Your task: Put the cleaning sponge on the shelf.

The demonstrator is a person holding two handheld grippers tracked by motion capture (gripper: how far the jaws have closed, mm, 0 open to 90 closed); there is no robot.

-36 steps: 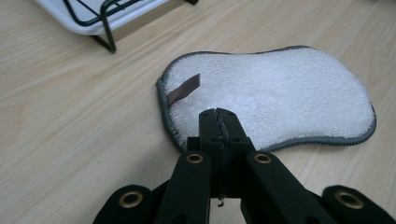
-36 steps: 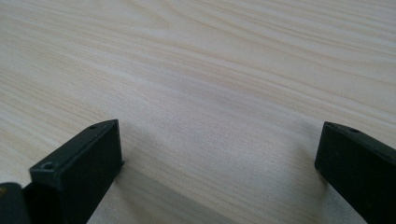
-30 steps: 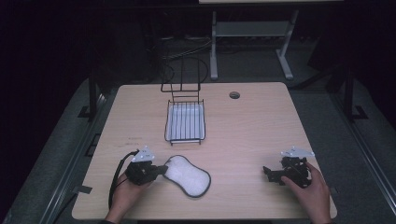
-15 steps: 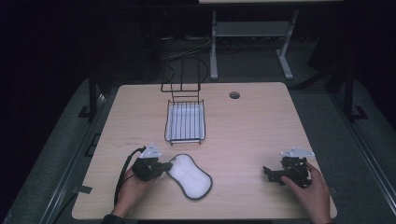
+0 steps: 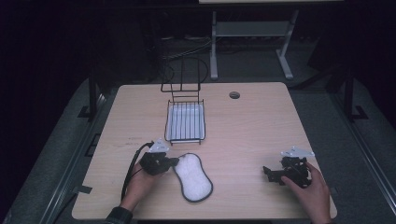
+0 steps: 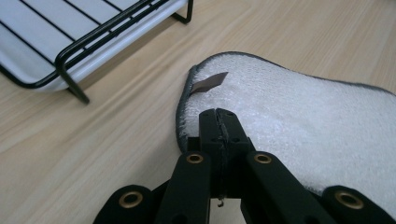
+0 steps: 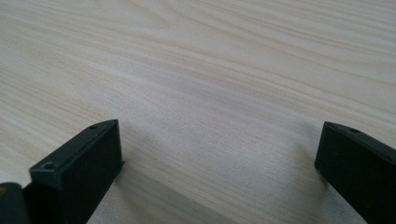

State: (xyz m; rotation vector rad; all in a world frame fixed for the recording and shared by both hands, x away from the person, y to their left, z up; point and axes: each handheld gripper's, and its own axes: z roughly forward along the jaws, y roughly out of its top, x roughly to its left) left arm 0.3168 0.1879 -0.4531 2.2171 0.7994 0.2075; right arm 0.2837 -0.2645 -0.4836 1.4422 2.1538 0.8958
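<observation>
pad (image 5: 193,176) before rack (image 5: 185,122), on table (image 5: 261,121)

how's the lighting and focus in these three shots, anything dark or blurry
High view: the table is evenly lit, its surroundings nearly black, and the image is soft. Left gripper view: bright and sharp on the white pad and the wire rack. Right gripper view: the right claw casts a soft shadow on the wood, and the far grain blurs.
</observation>
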